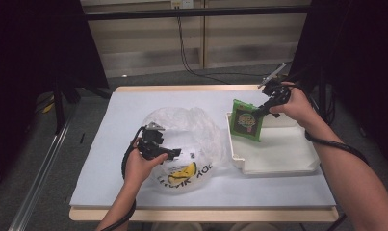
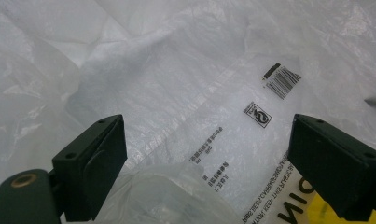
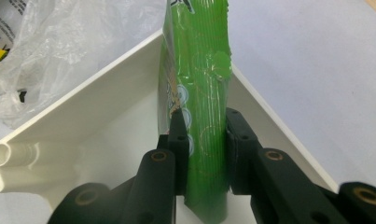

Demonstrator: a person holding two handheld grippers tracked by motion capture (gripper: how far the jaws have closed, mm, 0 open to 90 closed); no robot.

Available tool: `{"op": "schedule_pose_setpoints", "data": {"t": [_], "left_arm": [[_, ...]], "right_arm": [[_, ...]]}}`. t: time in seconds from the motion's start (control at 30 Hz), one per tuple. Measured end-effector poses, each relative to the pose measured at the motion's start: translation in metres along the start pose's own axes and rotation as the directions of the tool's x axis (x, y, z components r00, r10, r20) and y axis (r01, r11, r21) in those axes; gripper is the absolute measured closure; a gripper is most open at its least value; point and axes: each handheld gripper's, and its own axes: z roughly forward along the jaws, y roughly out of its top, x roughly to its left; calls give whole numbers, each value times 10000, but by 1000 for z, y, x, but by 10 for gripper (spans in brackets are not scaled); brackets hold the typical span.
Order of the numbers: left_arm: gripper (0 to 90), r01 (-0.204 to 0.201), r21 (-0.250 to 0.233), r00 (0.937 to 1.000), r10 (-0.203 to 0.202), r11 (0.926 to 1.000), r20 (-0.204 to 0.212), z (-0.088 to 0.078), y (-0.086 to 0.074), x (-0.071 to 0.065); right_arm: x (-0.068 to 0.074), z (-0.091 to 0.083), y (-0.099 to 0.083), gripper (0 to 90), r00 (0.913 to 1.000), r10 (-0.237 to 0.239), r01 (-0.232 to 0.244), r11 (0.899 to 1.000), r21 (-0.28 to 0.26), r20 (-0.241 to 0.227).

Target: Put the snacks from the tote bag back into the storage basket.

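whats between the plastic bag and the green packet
The white tray's left wall, seen in the high view; the green packet hangs over the tray beside the plastic bag.

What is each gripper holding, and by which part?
Right gripper clamps the green snack packet near one edge. Left gripper holds nothing, open over the clear plastic bag.

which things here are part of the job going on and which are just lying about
In the job:
- green snack packet, clamped in the right gripper
- white tray, under the packet
- clear plastic bag, with the left gripper open over it

Lying about:
- black cable on the floor past the table
- wall socket
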Motion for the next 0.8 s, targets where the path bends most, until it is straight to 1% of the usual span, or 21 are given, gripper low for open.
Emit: {"op": "schedule_pose_setpoints", "data": {"t": [0.13,0.23,0.37,0.43,0.47,0.53,0.57,0.6,0.63,0.67,0.7,0.73,0.77,0.8], "left_arm": [[116,5,-33,10000,-5,10000,35,1,0,0],[116,-10,69,10000,10,10000,-1,0,1,-1],[116,7,38,10000,-7,10000,-26,0,0,-1],[116,-112,72,9999,112,9999,0,0,0,0],[116,16,7,10000,-16,10000,-3,0,-1,-1],[116,29,4,10000,-29,10000,7,0,-1,-1],[116,-136,103,9999,136,9999,-19,-1,0,0],[116,-135,63,9999,135,9999,-42,-1,0,0],[116,-18,-17,10000,18,10000,-45,0,0,-1],[116,-39,-27,10000,39,10000,-46,0,0,-2],[116,-172,85,9999,172,9998,-7,-1,0,-1],[116,-152,100,9999,152,9998,4,0,0,-2],[116,-46,44,10000,46,10000,-5,0,0,-3],[116,-75,32,10000,75,10000,34,0,0,-3]], "right_arm": [[-2,5,0,760,10000,-52,52,10000,42,-20],[-3,9,-1,760,10000,-78,79,9999,140,-35],[-5,9,-1,760,9999,-107,107,9999,83,-76],[-6,10,-1,760,9999,-127,128,9998,117,-95],[-6,10,-1,760,9998,-160,161,9998,108,-76],[-7,11,-1,759,9998,-177,178,9998,87,-62],[-7,11,-1,758,9998,-181,182,9998,82,-55],[-7,11,-1,757,9999,-160,160,9998,93,-54],[-8,11,-1,757,9999,-148,148,9999,87,-59],[-8,11,-1,756,9999,-141,141,9999,87,-64],[-8,11,-2,756,9999,-94,95,9999,86,-79],[-9,11,-2,755,9999,-133,133,9999,80,-72],[-9,11,-2,754,9998,-170,171,9998,94,-76],[-10,11,-2,755,9999,-128,128,9999,89,-76]]}}
